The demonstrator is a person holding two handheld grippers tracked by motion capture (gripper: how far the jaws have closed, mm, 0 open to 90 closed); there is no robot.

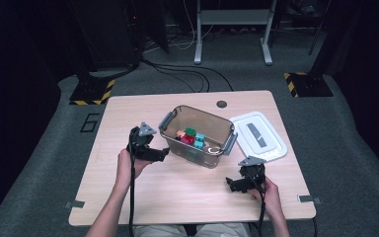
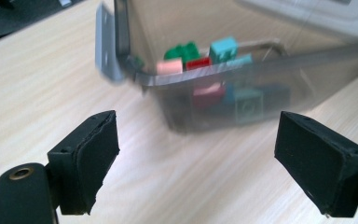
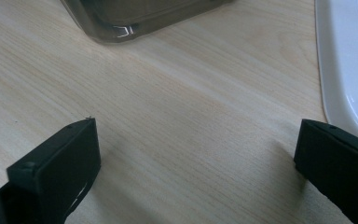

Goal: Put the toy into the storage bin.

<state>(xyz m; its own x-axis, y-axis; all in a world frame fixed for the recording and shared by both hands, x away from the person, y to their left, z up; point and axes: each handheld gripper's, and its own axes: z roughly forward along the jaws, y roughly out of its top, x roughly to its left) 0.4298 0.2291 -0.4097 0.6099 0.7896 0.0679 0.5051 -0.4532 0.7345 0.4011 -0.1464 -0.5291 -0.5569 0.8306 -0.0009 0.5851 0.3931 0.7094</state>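
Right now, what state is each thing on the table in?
Storage bin: lid off, upright, coloured blocks inside.
Blocks: piled on the bin's floor.
Lid: flat on the table, right of the bin.
Left claw: open, holding nothing.
Right claw: open, holding nothing.

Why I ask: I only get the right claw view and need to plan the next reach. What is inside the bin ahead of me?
Observer: The bin holds small blocks: pink, red, green and teal.
Operator: What's the white edge beside me?
Observer: That is the bin's white lid, lying flat on the table to the bin's right.
Operator: Anything else near it?
Observer: The left claw is at the bin's left end, with its jaws open and nothing between them.
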